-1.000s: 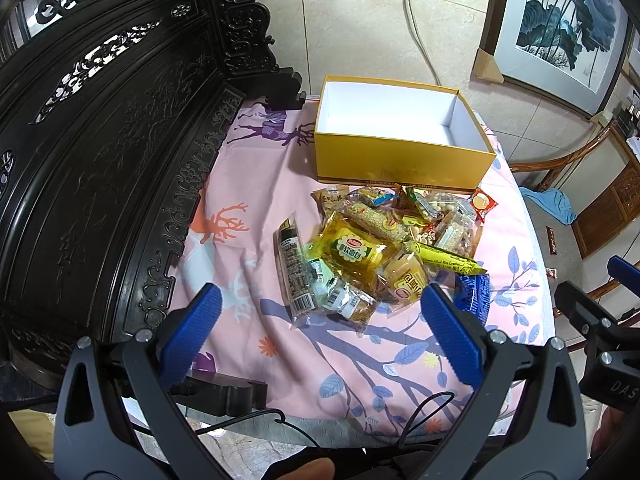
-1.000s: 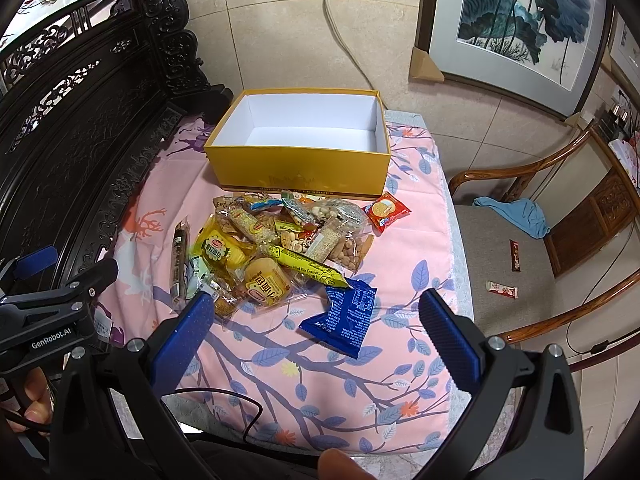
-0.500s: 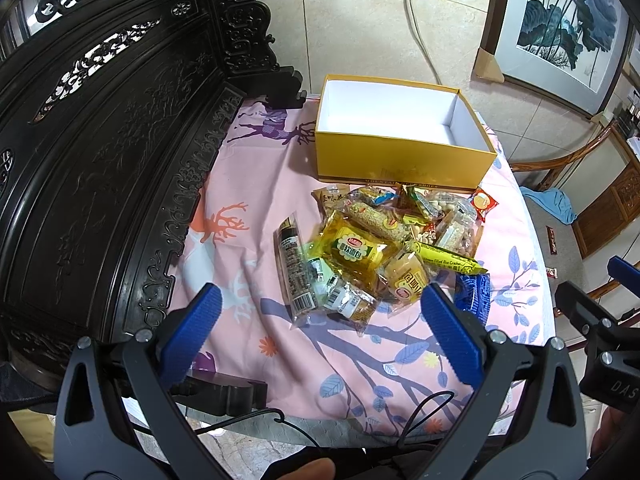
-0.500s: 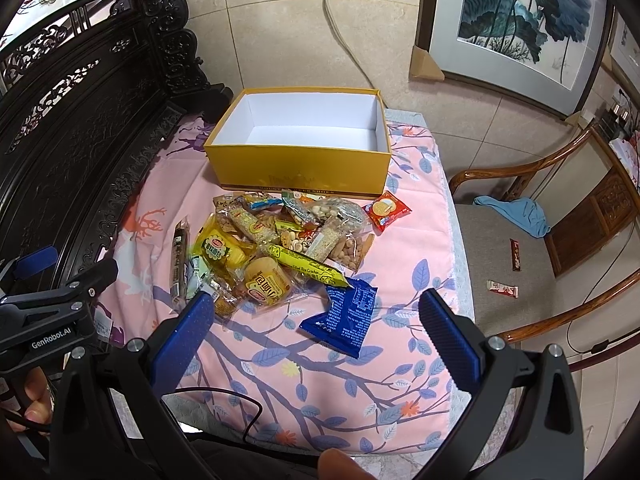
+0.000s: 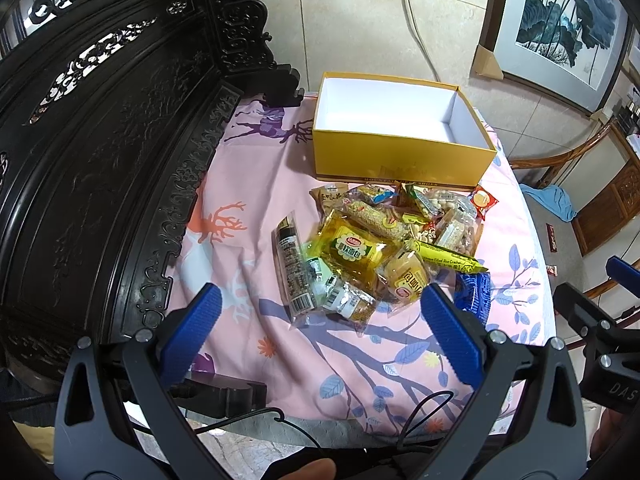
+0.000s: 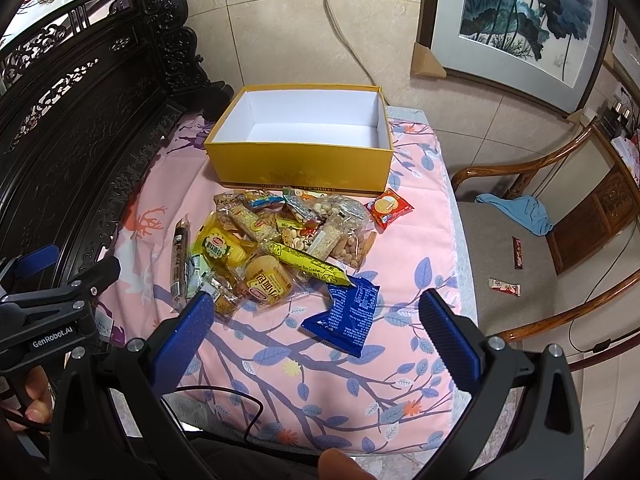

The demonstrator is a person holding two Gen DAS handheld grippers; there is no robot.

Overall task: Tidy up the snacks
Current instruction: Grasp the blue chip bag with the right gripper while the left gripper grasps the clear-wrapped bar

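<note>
Blue pads sit on the black fingers of both grippers. The left gripper [image 5: 318, 322] is spread wide with nothing in it. The right gripper [image 6: 316, 322] is spread wide too, and it holds nothing. Both hang over the near edge of the pink cloth [image 6: 320, 392], which has blue leaves and branches on it.

Just past the right gripper lies a blue snack bag [image 6: 346, 314], flat on the cloth. It touches the tip of a long yellow cracker pack [image 6: 310, 266]. Behind that is the big pile of snacks [image 5: 384, 240], all mixed up in the middle of the cloth. In the pile there is a round yellow bread pack [image 6: 266, 282], a bright yellow bag [image 5: 352, 252] and a long dark stick pack [image 5: 292, 266] at the left side. A small red cookie pack [image 6: 387, 208] lies at the right, a little apart from the pile.

Farther back stands the yellow box [image 6: 300, 160]. It is open, white inside, and has no snacks in it. The pile almost touches its front wall.

On the right is a wooden chair [image 6: 516, 248] with a blue rag [image 6: 516, 208] and two small wrappers on the seat.
</note>
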